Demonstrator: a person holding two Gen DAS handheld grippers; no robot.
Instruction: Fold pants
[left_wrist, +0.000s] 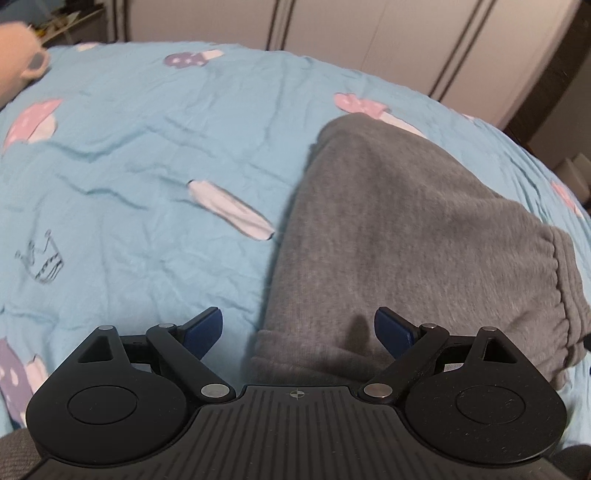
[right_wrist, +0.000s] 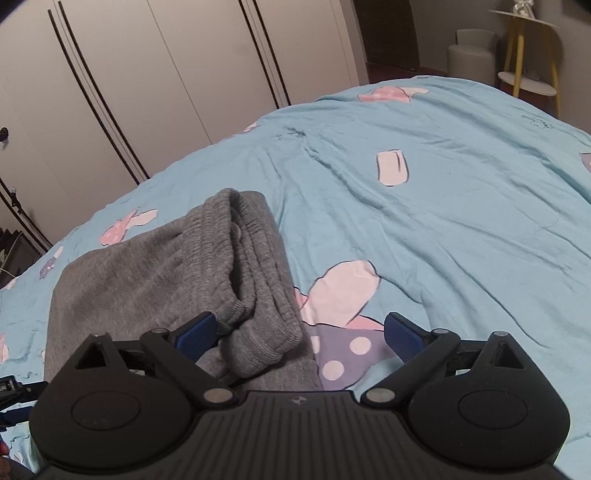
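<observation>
Grey sweatpants lie folded in a thick stack on a light blue bedsheet printed with mushrooms. In the left wrist view my left gripper is open and empty, its blue fingertips straddling the near edge of the stack. In the right wrist view the pants show their ribbed elastic waistband on top. My right gripper is open and empty, just above the near corner of the waistband.
White wardrobe doors stand behind the bed. A yellow-legged side table and a round pale stool are past the bed's far corner. The sheet spreads wide to the right of the pants.
</observation>
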